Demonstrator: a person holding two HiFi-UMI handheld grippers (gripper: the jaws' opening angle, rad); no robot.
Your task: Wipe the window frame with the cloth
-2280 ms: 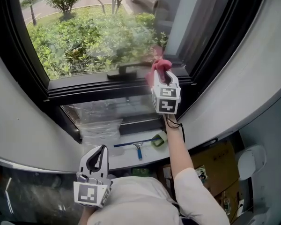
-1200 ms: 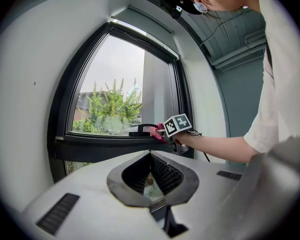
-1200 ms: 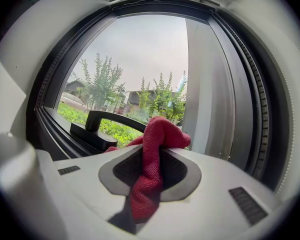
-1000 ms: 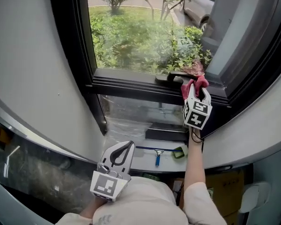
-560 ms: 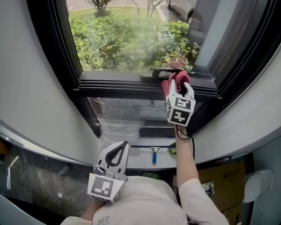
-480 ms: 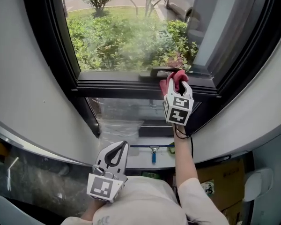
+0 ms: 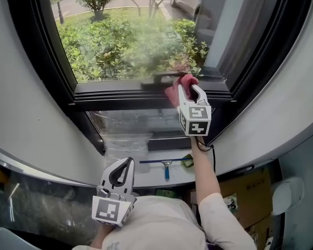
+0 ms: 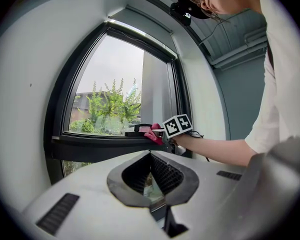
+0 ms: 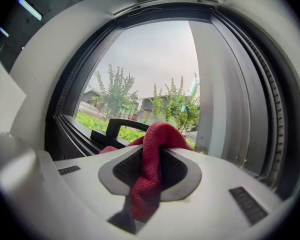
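My right gripper [image 7: 187,88] is shut on a red cloth [image 7: 173,94]. It presses the cloth onto the black window frame's lower rail [image 7: 115,96], at the right end of the black window handle [image 7: 156,79]. In the right gripper view the cloth [image 9: 149,170] bunches between the jaws, with the handle [image 9: 121,126] and frame [image 9: 70,134] just beyond. My left gripper [image 7: 126,163] hangs low by my body, shut and holding nothing. From the left gripper view the right gripper [image 8: 160,133] and cloth [image 8: 151,133] show on the frame [image 8: 90,146].
Below the frame, a blue-handled squeegee [image 7: 165,164] and a green item [image 7: 188,161] lie on a white ledge [image 7: 146,175]. Clear plastic film [image 7: 122,141] lies at its left. A cardboard box [image 7: 244,192] stands lower right. Grey walls flank the window.
The right gripper has slid the cloth slightly left along the rail, toward the handle's end. My head view has swung. The left gripper stays low.
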